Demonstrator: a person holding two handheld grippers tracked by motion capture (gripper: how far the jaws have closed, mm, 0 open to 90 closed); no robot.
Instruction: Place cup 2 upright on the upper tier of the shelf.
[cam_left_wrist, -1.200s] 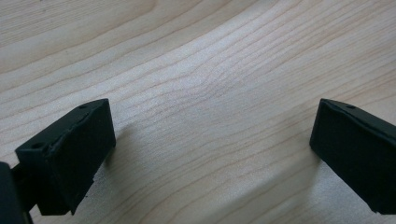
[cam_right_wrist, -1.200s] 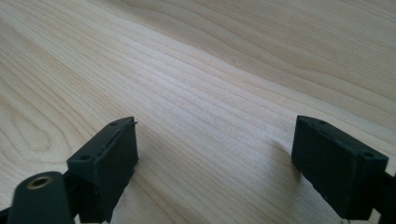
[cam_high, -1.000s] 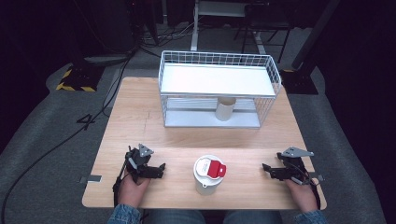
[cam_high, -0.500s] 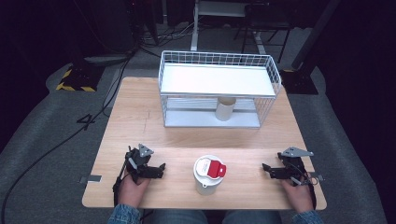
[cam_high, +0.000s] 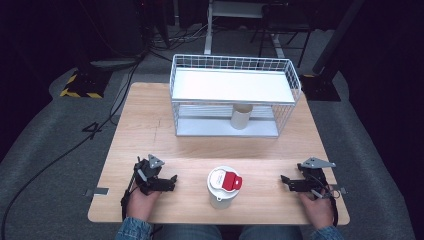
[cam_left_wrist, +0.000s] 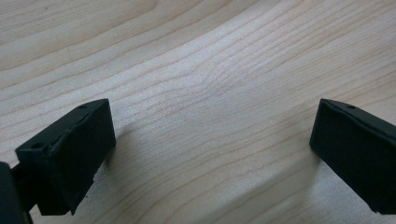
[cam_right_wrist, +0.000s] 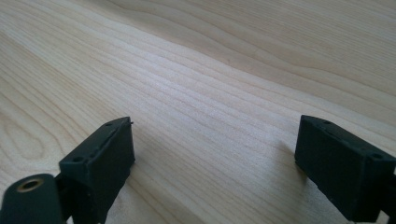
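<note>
High view: white cup with red lid stands on table between left tool and right tool, ready for either; gripper views: both tools spread wide, empty, over bare wood.

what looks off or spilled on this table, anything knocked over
Nothing stands out. The white cup with the red lid stands upright between the left gripper and right gripper, both open and apart from it. The cream cylinder stands upright on the wire rack's lower shelf. No spill on the table.
</note>
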